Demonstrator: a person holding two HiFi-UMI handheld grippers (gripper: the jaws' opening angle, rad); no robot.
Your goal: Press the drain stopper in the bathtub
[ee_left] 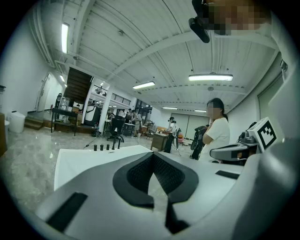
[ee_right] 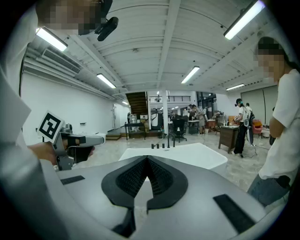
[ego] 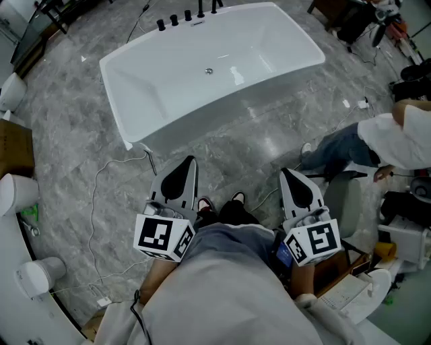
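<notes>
A white freestanding bathtub point(ego: 202, 74) stands on the grey marble floor ahead of me. Its small round metal drain stopper point(ego: 209, 71) sits in the middle of the tub's bottom. My left gripper point(ego: 190, 160) and right gripper point(ego: 283, 172) are held close to my body, well short of the tub, pointing toward it. Both are shut, with nothing between the jaws. In the left gripper view the left gripper point(ee_left: 153, 154) has the tub point(ee_left: 89, 159) beyond its tip. The right gripper point(ee_right: 148, 158) faces the tub point(ee_right: 187, 152) too. The stopper is hidden in both gripper views.
Black tap knobs point(ego: 185, 17) line the tub's far rim. A white cable point(ego: 101, 182) trails over the floor at left, near white fixtures point(ego: 17, 195) and a cardboard box point(ego: 13, 145). A person in a white shirt point(ego: 397, 138) sits at right among equipment.
</notes>
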